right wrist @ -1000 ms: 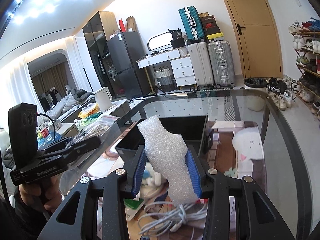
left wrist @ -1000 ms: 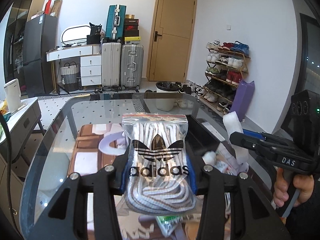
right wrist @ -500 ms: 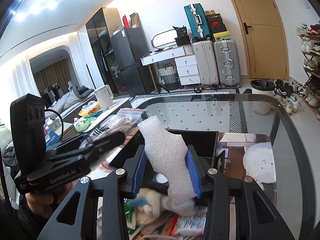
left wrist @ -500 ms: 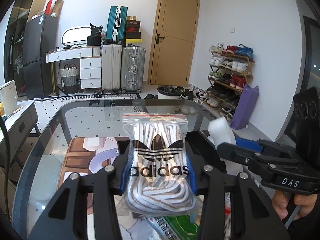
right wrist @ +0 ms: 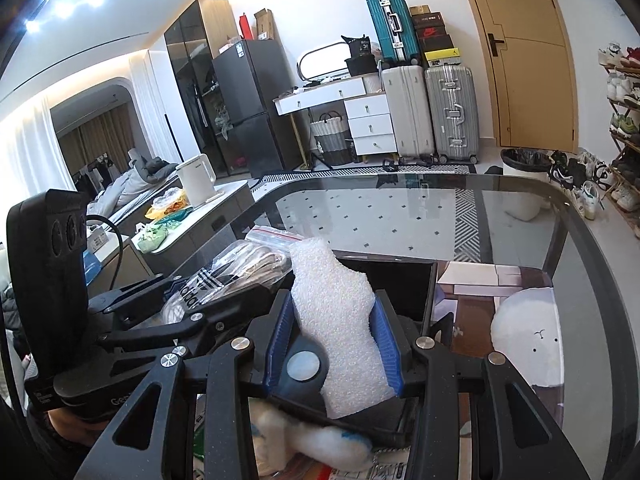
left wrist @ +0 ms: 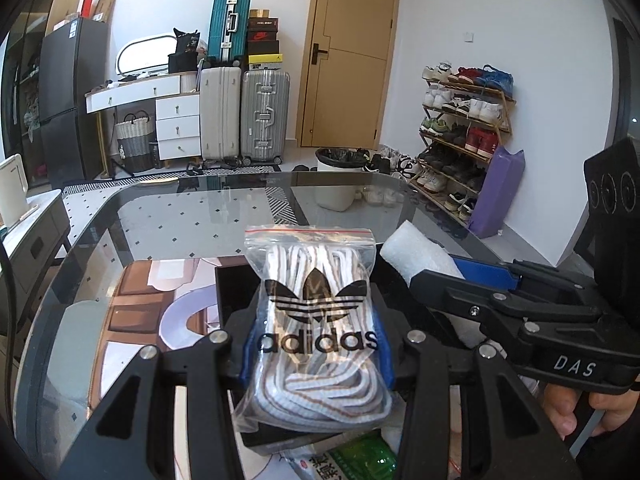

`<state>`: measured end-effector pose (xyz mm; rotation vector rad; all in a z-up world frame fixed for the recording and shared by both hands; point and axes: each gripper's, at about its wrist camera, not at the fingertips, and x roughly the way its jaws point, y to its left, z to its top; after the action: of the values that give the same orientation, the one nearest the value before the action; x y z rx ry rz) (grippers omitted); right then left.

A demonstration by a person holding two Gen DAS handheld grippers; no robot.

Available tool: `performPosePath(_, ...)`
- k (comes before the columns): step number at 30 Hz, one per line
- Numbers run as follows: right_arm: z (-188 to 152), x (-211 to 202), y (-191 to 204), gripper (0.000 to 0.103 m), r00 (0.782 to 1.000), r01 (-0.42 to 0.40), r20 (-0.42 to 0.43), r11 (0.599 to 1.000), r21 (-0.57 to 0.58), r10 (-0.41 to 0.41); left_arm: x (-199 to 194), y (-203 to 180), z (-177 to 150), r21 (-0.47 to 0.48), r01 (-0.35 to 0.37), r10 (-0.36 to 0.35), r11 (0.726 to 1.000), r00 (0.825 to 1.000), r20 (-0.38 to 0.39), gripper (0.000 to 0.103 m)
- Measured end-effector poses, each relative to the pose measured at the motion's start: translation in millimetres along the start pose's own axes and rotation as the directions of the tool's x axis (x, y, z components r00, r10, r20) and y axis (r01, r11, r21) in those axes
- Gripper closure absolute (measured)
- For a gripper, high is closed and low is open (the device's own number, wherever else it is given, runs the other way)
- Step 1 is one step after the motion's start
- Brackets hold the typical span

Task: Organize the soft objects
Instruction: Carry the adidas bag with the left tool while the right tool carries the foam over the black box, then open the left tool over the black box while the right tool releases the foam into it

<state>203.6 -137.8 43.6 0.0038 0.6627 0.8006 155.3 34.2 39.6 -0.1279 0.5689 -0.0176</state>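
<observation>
My left gripper [left wrist: 316, 348] is shut on a clear zip bag of white laces with an Adidas logo [left wrist: 316, 316], held over a black box [left wrist: 236, 292] on the glass table. My right gripper [right wrist: 332, 340] is shut on a white foam piece [right wrist: 336, 320], held over the same black box [right wrist: 404, 288]. The right gripper [left wrist: 460, 276] with its foam [left wrist: 420, 252] shows close on the right in the left wrist view. The left gripper [right wrist: 224, 300] with the bag [right wrist: 224, 276] shows on the left in the right wrist view.
The glass table [left wrist: 160, 216] has a patterned mat [left wrist: 132, 300] under it. Soft items and packets lie below the grippers: a green packet [left wrist: 360, 460] and white stuffing [right wrist: 320, 444]. A white round cushion [right wrist: 524, 340] lies at the right. Suitcases, a door and a shoe rack stand behind.
Both grippers have moved forward and closer together, now over the black box. Each still holds its item.
</observation>
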Motion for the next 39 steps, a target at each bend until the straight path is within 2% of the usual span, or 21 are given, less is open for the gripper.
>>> performPosePath(8, -5, 12, -3, 0.062, 1.000, 0.003, -0.022, 1.000, 0.004, -0.003, 7, 3, -3, -0.005, -0.008, 0.008, 1.000, 1.000, 0.002, 0.059)
performPosePath(18, -14, 14, 3, 0.062, 0.998, 0.040, -0.051, 0.999, -0.036, -0.042, 14, -8, -9, 0.083, -0.029, 0.034, 0.996, 0.998, -0.057, 0.059)
performPosePath(26, -19, 12, 13, 0.062, 0.996, 0.069, -0.050, 0.998, -0.010, -0.069, 9, -8, -12, 0.136, -0.043, 0.052, 0.990, 0.996, -0.069, 0.058)
performPosePath(30, -16, 12, 12, 0.062, 0.997, 0.054, -0.057, 0.998, 0.035, -0.052, 7, -5, -12, 0.146, -0.038, 0.050, 0.988, 0.996, -0.077, 0.058)
performPosePath(31, -16, 12, 11, 0.062, 0.997, 0.050, -0.057, 0.998, 0.034, -0.048, 7, -5, -11, 0.144, -0.037, 0.048, 0.989, 0.996, -0.080, 0.057)
performPosePath(34, -16, 10, 12, 0.053, 0.999, 0.016, -0.049, 1.000, 0.022, -0.015, 7, -7, -9, 0.131, -0.027, 0.038, 0.991, 0.995, -0.087, 0.056)
performPosePath(35, -16, 8, 13, 0.049, 0.999, 0.023, -0.043, 1.000, 0.014, -0.022, 7, -7, -9, 0.124, -0.020, 0.031, 0.992, 0.995, -0.090, 0.054)
performPosePath(38, -16, -6, 17, 0.040, 0.999, 0.052, -0.002, 0.998, -0.024, -0.052, 1, -6, -9, 0.110, -0.006, 0.016, 0.994, 0.996, -0.089, 0.035)
performPosePath(39, -16, -12, 16, 0.039, 0.999, 0.054, 0.007, 0.998, -0.026, -0.053, -2, -6, -9, 0.105, 0.000, 0.009, 0.994, 0.996, -0.086, 0.033)
